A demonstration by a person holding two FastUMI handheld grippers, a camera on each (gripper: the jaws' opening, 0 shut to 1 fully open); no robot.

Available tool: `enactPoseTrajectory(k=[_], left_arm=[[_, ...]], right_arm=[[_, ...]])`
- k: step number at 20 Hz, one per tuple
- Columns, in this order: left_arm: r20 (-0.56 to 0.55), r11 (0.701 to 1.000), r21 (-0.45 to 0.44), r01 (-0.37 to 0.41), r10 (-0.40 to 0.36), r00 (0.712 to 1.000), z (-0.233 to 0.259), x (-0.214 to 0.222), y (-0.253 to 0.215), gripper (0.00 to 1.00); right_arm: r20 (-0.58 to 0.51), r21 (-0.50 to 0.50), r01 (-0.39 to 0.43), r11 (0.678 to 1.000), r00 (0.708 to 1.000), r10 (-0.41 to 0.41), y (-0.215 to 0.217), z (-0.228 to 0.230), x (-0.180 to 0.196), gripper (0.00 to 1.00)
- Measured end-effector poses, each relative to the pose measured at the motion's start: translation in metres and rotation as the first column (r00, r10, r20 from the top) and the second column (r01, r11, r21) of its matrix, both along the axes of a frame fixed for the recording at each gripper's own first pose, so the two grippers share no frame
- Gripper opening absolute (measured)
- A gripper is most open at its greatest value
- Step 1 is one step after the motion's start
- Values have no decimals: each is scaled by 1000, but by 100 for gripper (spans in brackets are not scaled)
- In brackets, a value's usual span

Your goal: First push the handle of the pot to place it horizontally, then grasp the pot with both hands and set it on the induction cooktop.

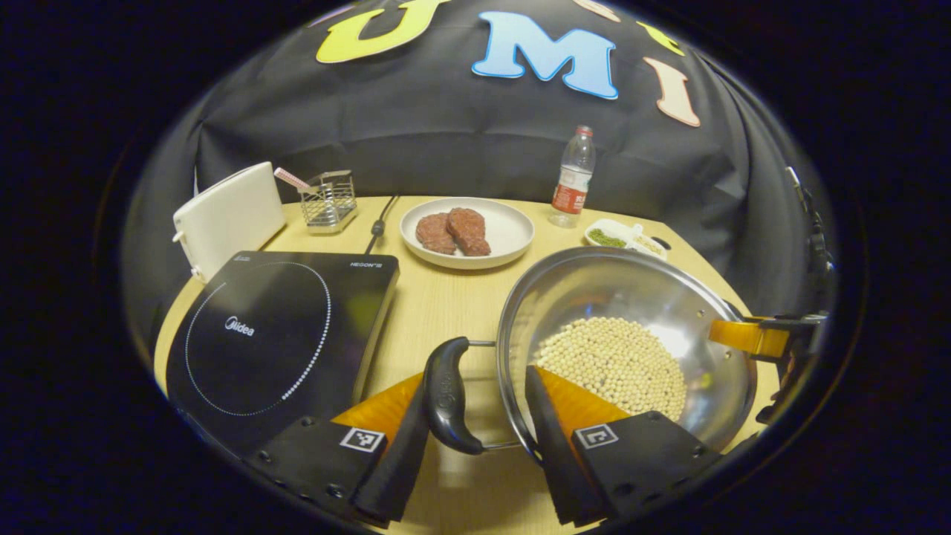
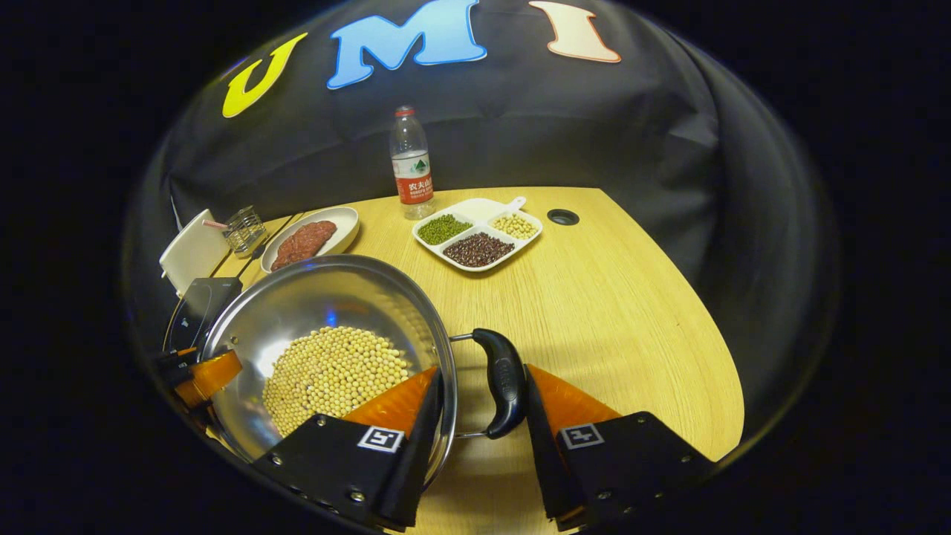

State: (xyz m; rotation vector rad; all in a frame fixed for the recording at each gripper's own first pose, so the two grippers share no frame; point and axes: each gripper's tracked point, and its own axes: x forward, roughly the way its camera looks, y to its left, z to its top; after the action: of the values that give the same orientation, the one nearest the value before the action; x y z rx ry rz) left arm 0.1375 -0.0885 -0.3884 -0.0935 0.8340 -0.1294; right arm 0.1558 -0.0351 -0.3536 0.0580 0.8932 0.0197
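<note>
One round steel pot of pale beans sits on the wooden table beside one black induction cooktop. Its two black loop handles each sit inside a half-open gripper: left gripper, right gripper. One white plate carries two meat patties.

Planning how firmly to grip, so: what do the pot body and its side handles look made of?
The pot looks like polished stainless steel: its inner wall mirrors light with bright glare. Its handles look like black moulded plastic, smooth and slightly glossy, on thin metal wire brackets; they could also be rubber-coated.
</note>
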Motion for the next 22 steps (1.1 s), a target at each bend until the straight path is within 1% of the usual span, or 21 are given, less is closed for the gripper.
enactPoseTrajectory(k=[1,2,3,4,5,7,9,10,11,12,13,16,17,18,19,21,22], left_arm=[[10,1000,-3,-13,13,1000,1,3,2,78],[12,1000,0,-25,25,1000,0,4,2,75],[10,1000,11,-27,27,1000,0,5,3,73],[9,999,26,-23,23,1000,0,6,3,65],[8,1000,25,-17,17,1000,0,6,1,63],[11,1000,10,-21,21,1000,4,3,-4,71],[44,1000,9,-30,29,999,19,2,-5,64],[54,999,14,-32,31,998,25,-2,-6,70],[62,999,15,-38,37,997,33,-4,-6,63],[67,999,18,-47,45,997,40,-8,-5,67],[73,998,22,-54,52,996,48,-13,-4,63],[108,996,46,-82,76,991,75,-32,4,63],[119,994,54,-90,84,989,84,-37,8,67],[129,993,65,-101,92,987,90,-45,13,63],[137,991,73,-111,100,986,97,-52,16,63],[151,988,83,-129,116,982,107,-66,25,70],[153,987,85,-137,123,981,109,-72,30,66]], right_arm=[[-6,-14,-15,1000,1000,15,-1,2,-3,60],[-5,-21,-19,1000,1000,19,0,2,-3,55],[-6,-33,-32,999,999,31,1,4,-6,55],[-7,-52,-57,997,998,56,1,4,-9,55],[-17,-72,-75,995,997,74,-2,4,-12,55],[-6,-79,-76,994,997,75,-6,13,-16,54],[16,-81,-79,994,997,80,-10,25,-19,55],[27,-77,-79,994,996,81,-12,30,-22,54],[32,-70,-79,994,996,82,-13,37,-26,55],[37,-61,-80,995,996,82,-13,43,-29,55],[57,-54,-82,995,995,85,-13,50,-32,55],[82,-24,-95,995,992,97,-8,65,-46,55],[81,-16,-106,994,991,107,-5,70,-50,54],[87,-6,-114,994,990,114,-3,73,-56,54],[91,1,-125,992,988,124,1,77,-61,54],[104,13,-135,991,986,133,8,84,-68,55],[112,13,-142,990,984,140,12,88,-72,55]])
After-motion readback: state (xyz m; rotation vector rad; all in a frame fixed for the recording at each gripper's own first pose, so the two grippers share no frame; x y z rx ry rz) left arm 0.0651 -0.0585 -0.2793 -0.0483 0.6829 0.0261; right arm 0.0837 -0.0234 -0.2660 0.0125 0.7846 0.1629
